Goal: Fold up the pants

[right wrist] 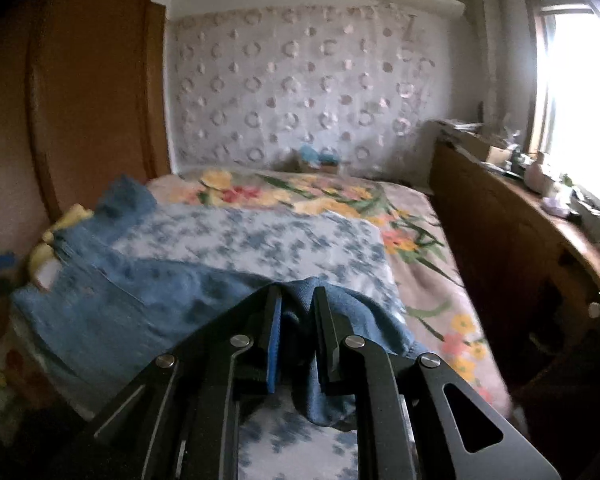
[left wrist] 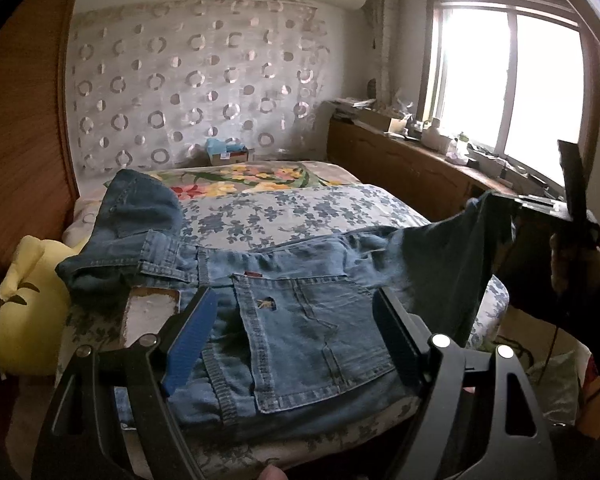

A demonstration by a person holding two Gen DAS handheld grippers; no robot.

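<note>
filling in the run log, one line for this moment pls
left gripper open over jeans | right gripper shut on jeans leg, lifted | bed

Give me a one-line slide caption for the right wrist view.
Right tool shut on a bunched end of the jeans, lifting it above the flowered bed.

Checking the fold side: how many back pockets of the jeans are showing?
1: a back pocket faces up between the open left tongs. A second may be hidden in the jeans folds.
</note>
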